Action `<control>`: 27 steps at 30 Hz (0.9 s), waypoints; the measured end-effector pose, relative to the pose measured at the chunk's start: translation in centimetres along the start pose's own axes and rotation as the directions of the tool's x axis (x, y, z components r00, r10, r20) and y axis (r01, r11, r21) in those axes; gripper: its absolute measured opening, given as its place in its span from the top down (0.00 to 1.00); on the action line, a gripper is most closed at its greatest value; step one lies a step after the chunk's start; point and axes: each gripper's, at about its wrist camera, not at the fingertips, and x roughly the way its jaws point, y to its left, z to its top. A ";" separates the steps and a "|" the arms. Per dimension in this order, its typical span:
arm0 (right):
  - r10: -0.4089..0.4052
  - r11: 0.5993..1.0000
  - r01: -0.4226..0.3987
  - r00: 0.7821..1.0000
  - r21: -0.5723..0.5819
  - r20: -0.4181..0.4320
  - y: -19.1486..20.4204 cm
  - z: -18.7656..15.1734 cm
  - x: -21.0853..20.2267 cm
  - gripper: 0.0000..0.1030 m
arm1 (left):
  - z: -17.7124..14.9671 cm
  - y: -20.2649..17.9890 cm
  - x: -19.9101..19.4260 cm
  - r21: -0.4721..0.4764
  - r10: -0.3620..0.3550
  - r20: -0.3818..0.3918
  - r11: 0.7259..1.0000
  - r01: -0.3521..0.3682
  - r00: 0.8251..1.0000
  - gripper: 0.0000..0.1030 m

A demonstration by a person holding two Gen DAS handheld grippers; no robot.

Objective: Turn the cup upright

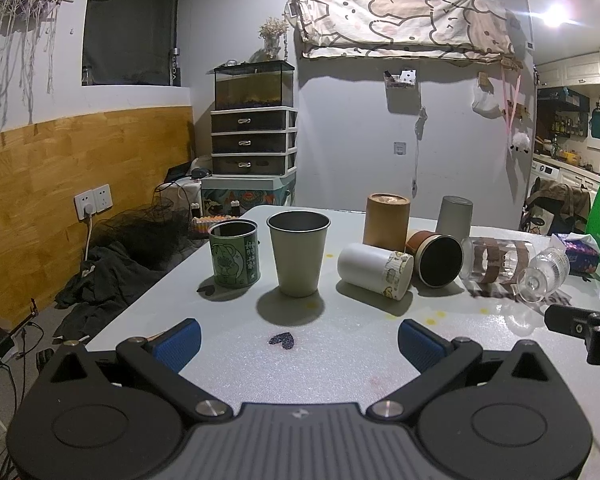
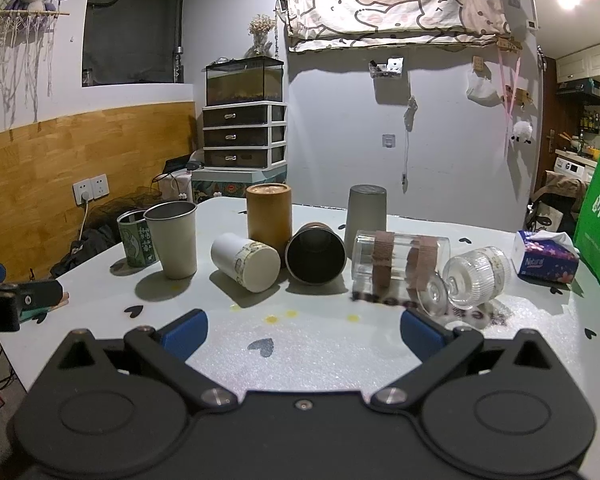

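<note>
White table (image 2: 340,344) bearing cups. Right gripper (image 2: 302,330), jaws wide apart and empty; left gripper (image 1: 298,340) likewise. White cup (image 2: 244,262) lies on its side at 11 o'clock of the right gripper, well apart.

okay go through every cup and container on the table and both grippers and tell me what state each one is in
green tin: upright, open top.
beige metal cup: upright, open.
white cup: on its side.
brown cylinder: standing.
dark-lined cup: on its side, mouth toward camera.
grey cup: upside down.
banded glass: on its side.
ribbed glass: on its side.
tissue pack: opened, tissue sticking out.
left gripper: open, empty.
right gripper: open, empty.
</note>
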 end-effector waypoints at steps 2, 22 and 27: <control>0.000 1.000 0.000 1.000 0.000 0.000 0.0 0.0 0.0 0.00 | 0.0 0.0 0.0 0.000 0.002 0.001 1.000 -0.002 1.000 0.00; 0.005 1.000 -0.005 1.000 0.000 0.001 0.1 0.0 -0.1 0.00 | 0.0 0.1 -0.1 0.000 0.003 0.002 1.000 -0.003 1.000 0.00; 0.005 1.000 -0.005 1.000 0.001 0.000 0.0 0.0 -0.1 0.00 | 0.0 0.1 -0.1 0.000 0.002 0.002 1.000 -0.002 1.000 0.00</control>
